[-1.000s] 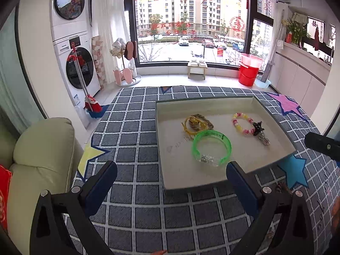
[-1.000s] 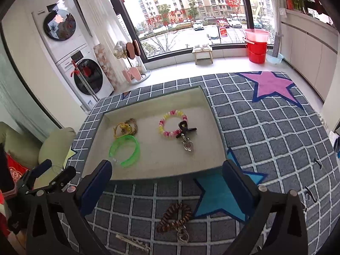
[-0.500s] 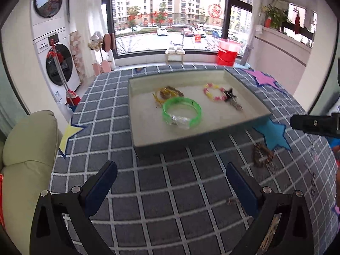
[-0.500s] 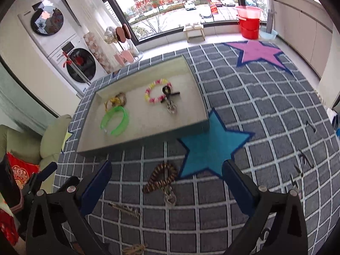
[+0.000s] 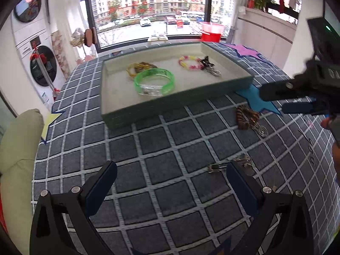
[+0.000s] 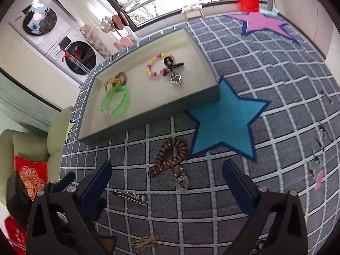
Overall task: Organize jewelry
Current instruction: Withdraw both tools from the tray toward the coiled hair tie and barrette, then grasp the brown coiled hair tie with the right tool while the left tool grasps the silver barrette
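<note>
A shallow grey tray [image 5: 148,110] [image 6: 148,114] on the grid carpet holds a green bangle [image 5: 154,81] [image 6: 115,101], a gold chain [image 5: 138,67] [image 6: 115,80], a pink-yellow bead bracelet [image 5: 188,62] [image 6: 156,65] and a black clip with a silver charm [image 5: 209,65] [image 6: 173,68]. A brown spiral band with a silver charm [image 5: 247,116] [image 6: 169,156] lies in front of the tray. A silver clip [image 5: 228,164] [image 6: 130,196] and a gold piece [image 6: 144,242] lie nearer. My left gripper [image 5: 170,188] is open and empty. My right gripper [image 6: 167,183] is open and empty over the brown band.
The right gripper's body [image 5: 301,89] shows at the right edge of the left wrist view. A green sofa [image 5: 14,170] [image 6: 57,131] borders the carpet on the left. Small dark pieces [image 6: 318,146] lie on the carpet at the right. Washing machines [image 6: 63,42] stand behind.
Both grippers have pulled back from the tray and dropped lower. The brown band, silver clip and gold piece have come into view near the fingers. Both stay open.
</note>
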Available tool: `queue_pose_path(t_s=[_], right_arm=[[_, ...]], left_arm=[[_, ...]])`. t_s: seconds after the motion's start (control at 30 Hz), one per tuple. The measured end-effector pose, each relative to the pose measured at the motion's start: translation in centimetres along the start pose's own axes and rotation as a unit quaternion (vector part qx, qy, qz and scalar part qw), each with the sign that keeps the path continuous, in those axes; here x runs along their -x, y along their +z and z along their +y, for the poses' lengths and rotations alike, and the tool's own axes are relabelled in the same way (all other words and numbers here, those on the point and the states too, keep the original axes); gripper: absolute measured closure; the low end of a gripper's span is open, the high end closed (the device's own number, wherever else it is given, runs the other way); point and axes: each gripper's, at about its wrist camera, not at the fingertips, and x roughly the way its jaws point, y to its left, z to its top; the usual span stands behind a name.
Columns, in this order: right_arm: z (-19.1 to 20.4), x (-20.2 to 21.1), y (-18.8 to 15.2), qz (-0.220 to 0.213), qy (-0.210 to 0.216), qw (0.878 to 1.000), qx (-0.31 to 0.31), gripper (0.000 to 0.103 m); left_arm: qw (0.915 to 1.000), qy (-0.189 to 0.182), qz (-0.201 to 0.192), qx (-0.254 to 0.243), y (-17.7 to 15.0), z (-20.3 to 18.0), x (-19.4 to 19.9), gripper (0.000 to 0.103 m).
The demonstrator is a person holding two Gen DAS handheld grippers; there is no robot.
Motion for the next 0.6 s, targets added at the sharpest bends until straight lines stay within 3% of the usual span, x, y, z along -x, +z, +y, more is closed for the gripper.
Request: queue_pose_path(t_s=[0.37, 0.6], right_arm=[[-1.3, -3.8, 1.1, 0.068, 0.045, 0.993, -0.090, 0.046], [-1.3, -4.4, 1.1, 0.082, 0.030, 0.992, -0.095, 0.065]], left_arm=[[0.9980, -0.023, -0.006, -0.058, -0.1, -2.4, -0.3, 0.000], [0.9922, -0.049, -0.012, -0.114, 0.4, -4.3, -0.6, 0.000]])
